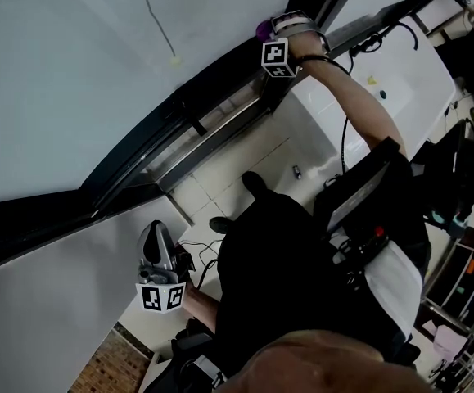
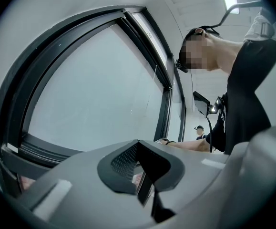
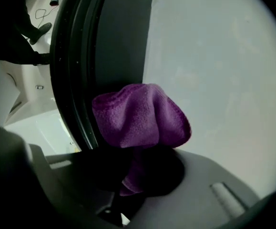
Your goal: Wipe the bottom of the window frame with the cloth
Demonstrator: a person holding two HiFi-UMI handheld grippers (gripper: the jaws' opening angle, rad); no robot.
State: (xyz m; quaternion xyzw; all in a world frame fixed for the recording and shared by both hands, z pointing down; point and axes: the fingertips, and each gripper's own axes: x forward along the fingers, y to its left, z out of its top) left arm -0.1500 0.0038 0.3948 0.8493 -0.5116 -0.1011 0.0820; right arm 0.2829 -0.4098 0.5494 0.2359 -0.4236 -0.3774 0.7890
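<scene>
1. Currently my right gripper [image 3: 138, 168] has its jaws clamped on the purple cloth [image 3: 140, 116]; a rounded wad bulges out past the tips and sits at the glass [image 3: 214, 80], just beside the dark window frame [image 3: 76, 80].
2. My left gripper [image 2: 140, 151] hangs low beside the body, jaws closed together with nothing between them; I judge it has no part in this step.
3. From the head view, the cloth is up toward one end of the frame's bottom rail [image 1: 179, 129]; I cannot tell whether it presses on the rail or only on the pane.
4. To wipe well, I would first tip the wad down into the rail's groove, so that fabric and not the hard jaw tips meets the metal; then I would drag it along the rail in one long pass toward the other end.
5. The clamp wants to be firm; the wad looks loose and could bunch or pull free on a ridge.
6. Pressure should be light and even; the arm [image 1: 359, 113] is stretched well out, so I expect some wobble.
</scene>
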